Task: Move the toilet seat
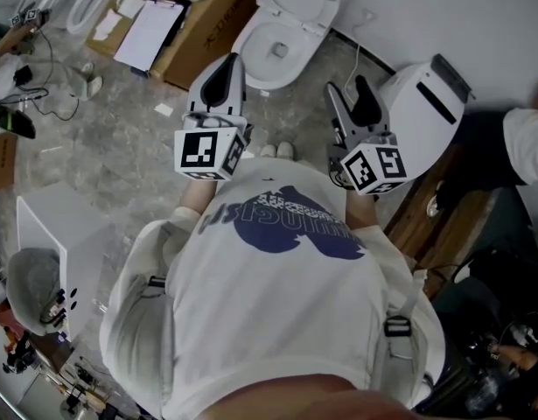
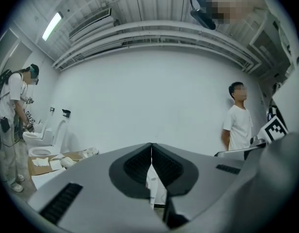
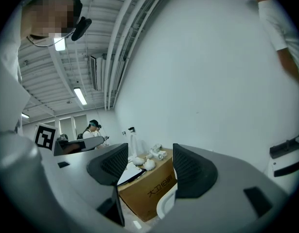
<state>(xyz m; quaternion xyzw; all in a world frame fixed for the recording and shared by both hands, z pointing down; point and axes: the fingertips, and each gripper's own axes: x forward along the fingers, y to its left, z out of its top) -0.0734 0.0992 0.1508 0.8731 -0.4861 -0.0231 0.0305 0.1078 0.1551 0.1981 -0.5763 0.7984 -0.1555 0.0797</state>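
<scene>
White porcelain toilet [image 1: 270, 59] stood on the floor at the far wall, just beyond the person's shoes. The seat [image 1: 296, 3] looked hinged up at the far end, leaning toward the wall; I could not tell seat from lid there.

Left tongs [image 1: 234, 59] were shut tight, pads together with nothing between them, as the left gripper view [image 2: 150, 152] confirmed. Right tongs [image 1: 349, 87] stood wide and held nothing. In the right gripper view [image 3: 150, 154] only the distant box [image 3: 148, 191] showed through the gap.

Key relation: the seat lay far of both tongs and between them, up off the floor but below the level the tongs were held at. Both tongs pointed level at the wall, not down at the toilet. The toilet's long axis ran near to far, tipped slightly right at the far end. Left tongs were nearer the bowl's left rim, while right tongs sat well apart, closer to a white unit [image 1: 426, 103] on the right.

Judgement: the reach had not started. Either pair of tongs would need to drop and go forward to the seat's free edge, and the shut left pair would have to spread first. The right pair was already wide enough to take an edge.
</scene>
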